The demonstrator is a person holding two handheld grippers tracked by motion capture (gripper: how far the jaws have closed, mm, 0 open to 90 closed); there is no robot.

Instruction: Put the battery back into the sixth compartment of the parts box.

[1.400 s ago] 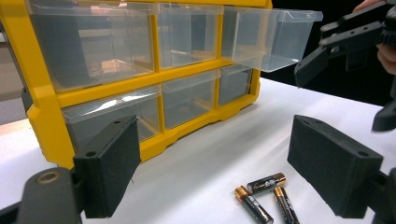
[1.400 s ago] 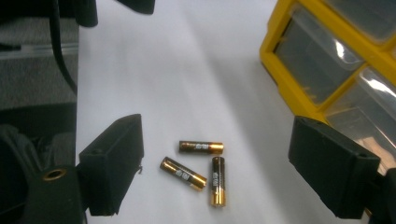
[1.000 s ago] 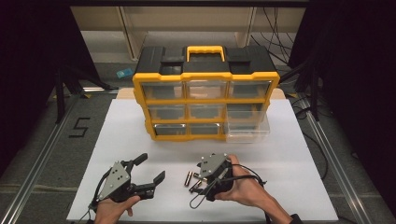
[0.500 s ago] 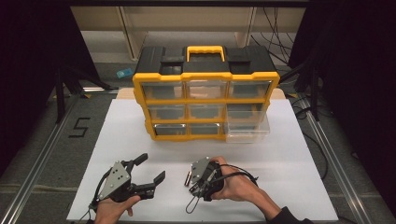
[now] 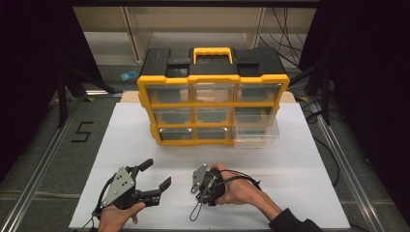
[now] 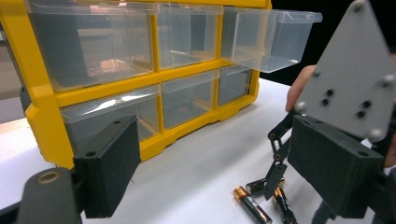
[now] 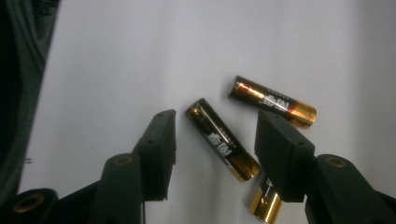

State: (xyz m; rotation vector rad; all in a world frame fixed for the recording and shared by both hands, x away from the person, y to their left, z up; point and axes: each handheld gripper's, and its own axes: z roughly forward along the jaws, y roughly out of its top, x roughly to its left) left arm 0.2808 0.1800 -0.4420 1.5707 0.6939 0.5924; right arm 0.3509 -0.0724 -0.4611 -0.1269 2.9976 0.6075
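Since a second back, our right claw [image 7: 212, 144] had dropped onto the batteries and its jaws had just been closing, one battery [image 7: 222, 139] between them but not pinched yet. Left claw [image 5: 155, 175] sat wide open. Bottom-right drawer [image 5: 255, 136] was out; nothing stowed yet, all three batteries on the desk [image 5: 300, 164].

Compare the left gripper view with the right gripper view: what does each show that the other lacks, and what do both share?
Left gripper view alone: the yellow organizer with clear drawers, one drawer pulled out, and the left gripper with jaws wide apart. Right gripper view alone: a close look down at one battery lying between the closing jaws of the right gripper, not yet pinched. Both: three batteries on the white table.
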